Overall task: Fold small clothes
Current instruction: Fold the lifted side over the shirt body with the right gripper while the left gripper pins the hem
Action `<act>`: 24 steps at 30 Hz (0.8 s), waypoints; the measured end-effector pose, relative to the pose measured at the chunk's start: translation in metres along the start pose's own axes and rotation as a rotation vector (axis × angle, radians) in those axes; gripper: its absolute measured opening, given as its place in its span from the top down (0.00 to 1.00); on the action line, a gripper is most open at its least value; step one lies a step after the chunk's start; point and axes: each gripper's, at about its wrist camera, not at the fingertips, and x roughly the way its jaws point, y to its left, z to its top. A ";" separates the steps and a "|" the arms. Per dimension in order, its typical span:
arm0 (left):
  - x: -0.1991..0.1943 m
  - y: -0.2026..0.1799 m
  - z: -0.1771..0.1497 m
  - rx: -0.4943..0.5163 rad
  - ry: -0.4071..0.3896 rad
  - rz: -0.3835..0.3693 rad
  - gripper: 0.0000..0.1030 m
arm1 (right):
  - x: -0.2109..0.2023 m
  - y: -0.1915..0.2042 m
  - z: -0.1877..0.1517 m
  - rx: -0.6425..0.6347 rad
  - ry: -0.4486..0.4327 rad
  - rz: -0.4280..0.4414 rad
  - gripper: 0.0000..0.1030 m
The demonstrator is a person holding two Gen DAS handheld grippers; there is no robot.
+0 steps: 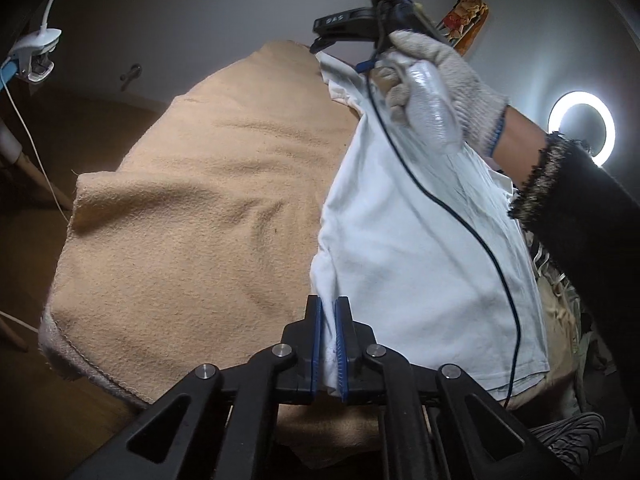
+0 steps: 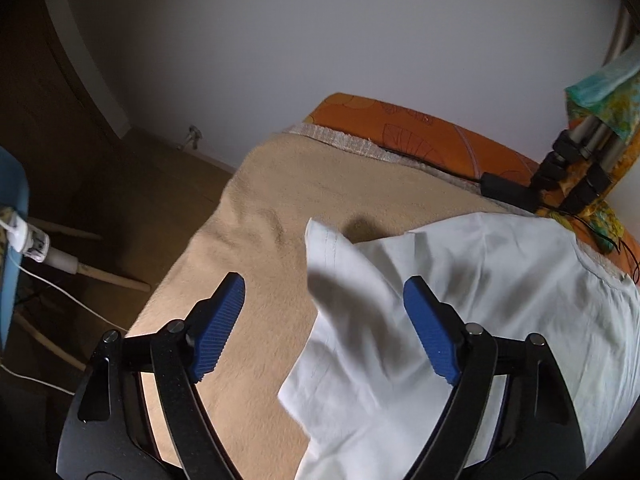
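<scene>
while left gripper (image 1: 329, 344) pinches white garment (image 1: 420, 260) edge, beige blanket (image 1: 192, 208) lies bare.

- I see a bed (image 2: 420, 128) with an orange patterned cover, showing along its far edge.
- A tan blanket (image 1: 192, 208) is spread over it, wrinkled, with a pale woven hem.
- A white garment (image 2: 500, 280) lies on the blanket's right part, one corner standing up.
- A black cable (image 2: 504, 190) rests near the far edge.
</scene>
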 end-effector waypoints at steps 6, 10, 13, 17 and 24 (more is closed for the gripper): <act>-0.001 -0.001 0.004 -0.007 -0.021 -0.021 1.00 | 0.024 -0.005 -0.003 -0.019 0.059 -0.054 0.56; -0.005 -0.005 0.004 0.005 -0.039 -0.044 1.00 | 0.020 -0.013 -0.004 -0.029 0.044 -0.066 0.89; -0.008 -0.012 0.006 0.033 -0.045 -0.054 1.00 | 0.012 -0.026 0.000 0.008 0.023 -0.041 0.92; -0.015 -0.026 0.006 0.075 -0.065 -0.081 1.00 | -0.010 -0.045 0.002 0.054 -0.032 -0.003 0.93; -0.019 -0.040 0.006 0.151 -0.064 -0.134 1.00 | -0.046 -0.083 -0.003 0.134 -0.123 0.078 0.93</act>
